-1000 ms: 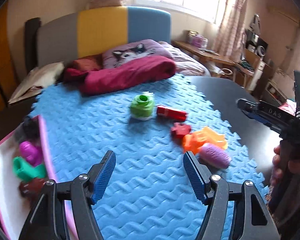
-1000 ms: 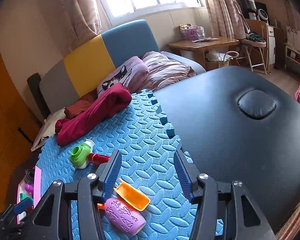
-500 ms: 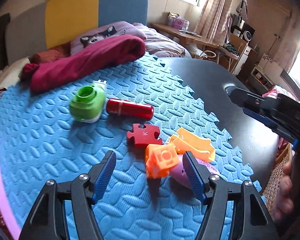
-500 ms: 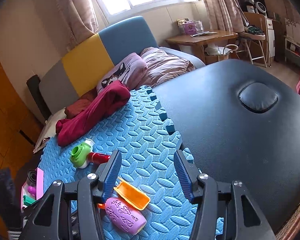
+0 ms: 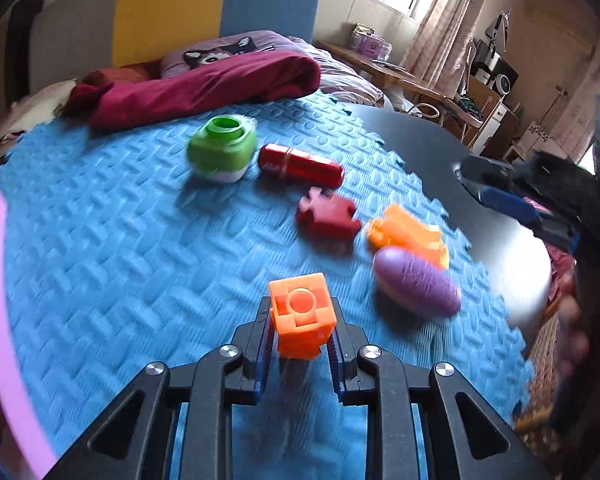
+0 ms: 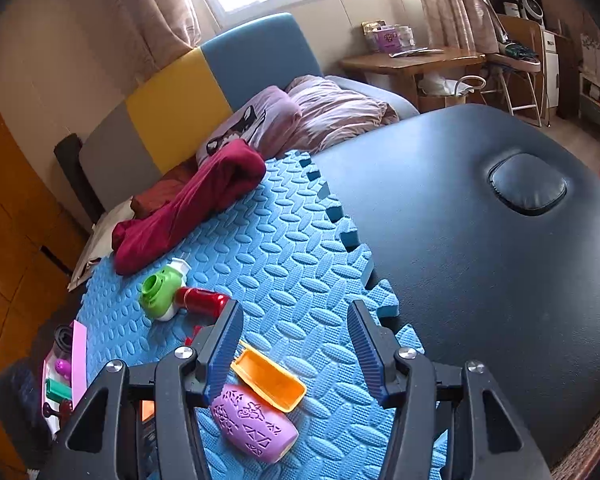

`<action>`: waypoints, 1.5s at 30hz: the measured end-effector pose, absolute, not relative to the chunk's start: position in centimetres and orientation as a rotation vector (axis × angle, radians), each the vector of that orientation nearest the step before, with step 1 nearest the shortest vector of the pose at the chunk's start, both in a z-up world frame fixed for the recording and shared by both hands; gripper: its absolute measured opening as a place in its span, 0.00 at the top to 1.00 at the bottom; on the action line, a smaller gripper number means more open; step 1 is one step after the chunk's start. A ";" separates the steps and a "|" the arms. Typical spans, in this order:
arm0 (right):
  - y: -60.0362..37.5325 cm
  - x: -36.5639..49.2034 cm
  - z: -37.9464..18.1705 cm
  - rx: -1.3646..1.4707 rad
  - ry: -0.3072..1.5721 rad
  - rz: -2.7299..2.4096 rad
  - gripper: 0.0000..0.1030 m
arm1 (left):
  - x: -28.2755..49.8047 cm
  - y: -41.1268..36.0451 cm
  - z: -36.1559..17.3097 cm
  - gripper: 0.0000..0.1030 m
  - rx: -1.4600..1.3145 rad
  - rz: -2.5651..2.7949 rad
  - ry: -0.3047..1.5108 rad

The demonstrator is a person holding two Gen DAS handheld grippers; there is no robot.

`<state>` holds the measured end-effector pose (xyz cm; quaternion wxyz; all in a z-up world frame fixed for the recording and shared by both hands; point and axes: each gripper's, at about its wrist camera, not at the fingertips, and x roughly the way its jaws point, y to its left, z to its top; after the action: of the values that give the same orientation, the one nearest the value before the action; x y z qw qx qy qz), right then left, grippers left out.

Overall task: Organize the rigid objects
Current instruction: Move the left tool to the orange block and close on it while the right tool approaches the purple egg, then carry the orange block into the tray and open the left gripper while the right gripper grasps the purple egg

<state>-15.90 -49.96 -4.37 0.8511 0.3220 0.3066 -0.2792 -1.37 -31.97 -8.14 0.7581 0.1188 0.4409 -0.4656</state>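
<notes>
Left gripper [image 5: 301, 344] pinched the orange block [image 5: 302, 314] over the blue mat [image 5: 100, 240]; right gripper [image 6: 296, 354] spread, empty. A few toys lay in the pink tray [image 6: 78, 360]; green toy [image 5: 222, 148], red cylinder [image 5: 300, 166], purple capsule [image 5: 418, 282] remained loose

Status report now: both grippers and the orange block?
Left gripper shut on orange block. Right gripper open, empty. Purple capsule close beside, not blocking.

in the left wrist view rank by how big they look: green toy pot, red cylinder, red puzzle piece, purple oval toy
Largest to smallest as they look:
1. purple oval plastic toy, though it lies nearer the camera
2. green round plastic toy pot
3. red plastic cylinder and red plastic puzzle piece: too alike to rank
</notes>
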 end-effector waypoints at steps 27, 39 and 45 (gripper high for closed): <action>-43.7 -11.2 -8.5 0.610 0.943 -0.403 0.32 | -3.4 -22.3 -5.3 0.76 0.173 -0.977 0.892; -36.3 -9.4 -8.7 0.224 1.000 -0.313 0.57 | -3.7 -19.5 -3.5 0.76 0.121 -0.988 0.851; -36.7 -9.7 -9.1 0.249 0.975 -0.310 0.56 | -2.9 -16.9 -2.2 0.76 0.051 -0.963 0.831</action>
<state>-9.70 -36.74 -9.08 0.8646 0.1190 0.4653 -0.1480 -2.95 -16.88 -2.20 0.8043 0.0240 0.3878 -0.4495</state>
